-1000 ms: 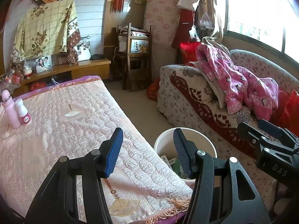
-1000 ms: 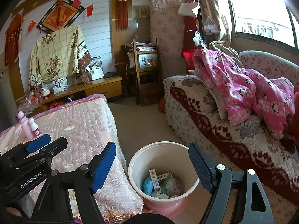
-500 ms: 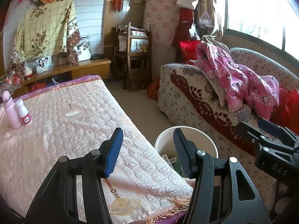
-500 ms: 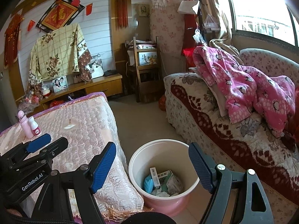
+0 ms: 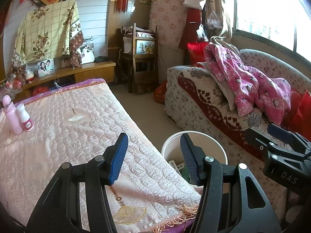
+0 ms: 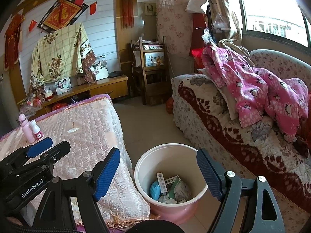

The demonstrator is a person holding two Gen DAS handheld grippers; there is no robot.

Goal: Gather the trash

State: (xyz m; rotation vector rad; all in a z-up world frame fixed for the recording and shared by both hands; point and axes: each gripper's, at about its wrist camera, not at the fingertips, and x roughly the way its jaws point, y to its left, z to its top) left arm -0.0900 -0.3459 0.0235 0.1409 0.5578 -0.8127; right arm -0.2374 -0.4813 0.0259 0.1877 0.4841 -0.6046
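A pink and white trash bucket (image 6: pixel 143 161) stands on the floor between the covered table and the sofa; it also shows in the left wrist view (image 5: pixel 217 145). Inside it lie trash pieces (image 6: pixel 169 186): small boxes, a blue item and crumpled paper. My right gripper (image 6: pixel 158 172) is open and empty, above the bucket. My left gripper (image 5: pixel 153 158) is open and empty, above the table's near right corner beside the bucket. Each gripper shows at the edge of the other's view.
A table under a pink quilted cloth (image 5: pixel 68 136) fills the left; a pink bottle (image 5: pixel 12 116) and a small white bottle (image 5: pixel 25 118) stand at its far left. A sofa with a pink blanket (image 5: pixel 252 89) is on the right. A wooden chair (image 5: pixel 141 58) stands behind.
Both views have shifted only slightly; the grippers stay open and empty, and the bucket and its trash have not moved.
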